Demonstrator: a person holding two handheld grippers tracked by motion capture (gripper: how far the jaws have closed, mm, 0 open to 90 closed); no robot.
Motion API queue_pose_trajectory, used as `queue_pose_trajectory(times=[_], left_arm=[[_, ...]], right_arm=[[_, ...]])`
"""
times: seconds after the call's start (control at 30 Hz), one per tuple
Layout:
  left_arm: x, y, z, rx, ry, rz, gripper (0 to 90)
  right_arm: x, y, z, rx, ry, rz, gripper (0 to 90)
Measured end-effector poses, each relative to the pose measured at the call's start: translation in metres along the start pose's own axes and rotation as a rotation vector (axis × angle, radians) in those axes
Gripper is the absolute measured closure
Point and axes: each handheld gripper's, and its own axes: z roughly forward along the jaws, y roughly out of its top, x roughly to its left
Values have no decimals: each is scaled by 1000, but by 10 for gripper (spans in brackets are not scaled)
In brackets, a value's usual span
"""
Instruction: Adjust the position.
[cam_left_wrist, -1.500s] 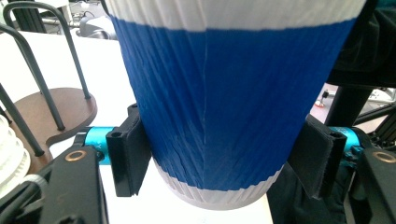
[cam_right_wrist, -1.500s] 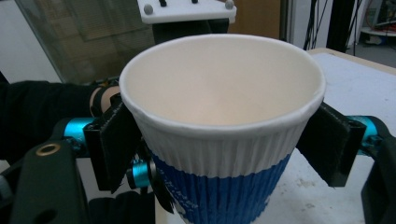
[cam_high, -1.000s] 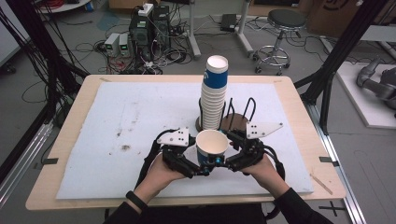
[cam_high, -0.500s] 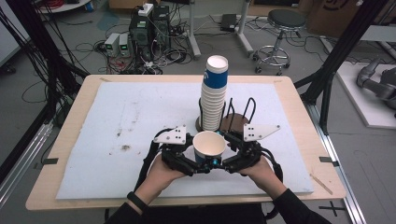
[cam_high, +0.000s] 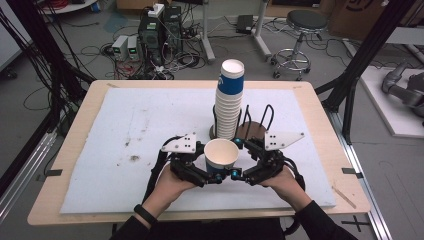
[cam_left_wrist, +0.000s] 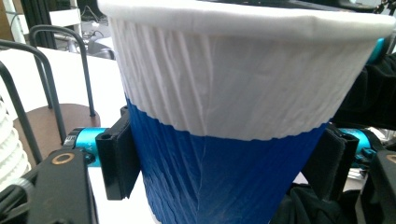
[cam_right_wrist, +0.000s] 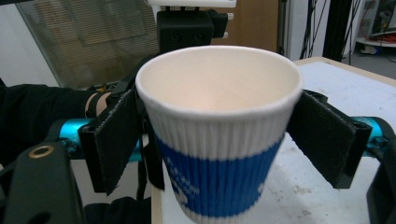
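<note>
A ribbed paper cup (cam_high: 221, 152), white above and blue below, is held upright above the table's front between both grippers. My left gripper (cam_high: 212, 166) comes in from the left. In the left gripper view its pads (cam_left_wrist: 116, 158) press on the blue part of the cup (cam_left_wrist: 224, 116), so my left gripper (cam_left_wrist: 224, 163) is shut on it after closing. My right gripper (cam_high: 235, 159) reaches in from the right. Its jaws have just been opening, and its pads (cam_right_wrist: 116, 135) stand beside the cup (cam_right_wrist: 219, 154), which sits between them in my right gripper (cam_right_wrist: 219, 135).
A tall stack of the same cups (cam_high: 229, 100) stands just behind the held cup. Beside it is a round brown base with black wire hoops (cam_high: 256, 129). A white mat (cam_high: 125, 140) covers the wooden table (cam_high: 75, 145). A stool (cam_high: 305, 22) and cables lie on the floor beyond.
The cup and both hands keep their place above the table's front. Seen from above, nothing else has shifted.
</note>
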Motion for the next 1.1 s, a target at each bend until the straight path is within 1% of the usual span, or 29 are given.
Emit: queue_pose_trajectory(times=[0.2, 0.33, 0.43, 0.47, 0.6, 0.7, 0.73, 0.93, 1.0, 1.1], left_arm=[[2, 2, -9, -17, 22, 3, 248], [2, 5, -13, -36, 35, 0, 248], [2, 6, -15, -51, 39, -5, 249], [2, 6, -15, -51, 39, -5, 249], [1, 8, -15, -64, 40, -6, 249], [-1, 8, -14, -70, 39, -8, 249], [-1, 8, -13, -68, 42, -10, 249], [-3, 8, -8, -70, 26, -8, 250], [-4, 8, -7, -70, 23, 1, 251], [-5, 8, -4, -65, 17, 2, 250]], right_arm=[[-5, 0, -9, 5, -33, -13, 179], [-7, -3, -12, 15, -41, -18, 179], [-9, -7, -11, 41, -50, -25, 179], [-9, -7, -11, 41, -50, -25, 179], [-9, -16, -3, 73, -51, -22, 179], [-8, -20, 4, 99, -41, -22, 180], [-8, -22, 7, 104, -40, -13, 179], [-5, -27, 21, 120, -25, -9, 179], [-4, -29, 25, 120, -16, -2, 180], [-2, -30, 28, 106, -18, 2, 181]])
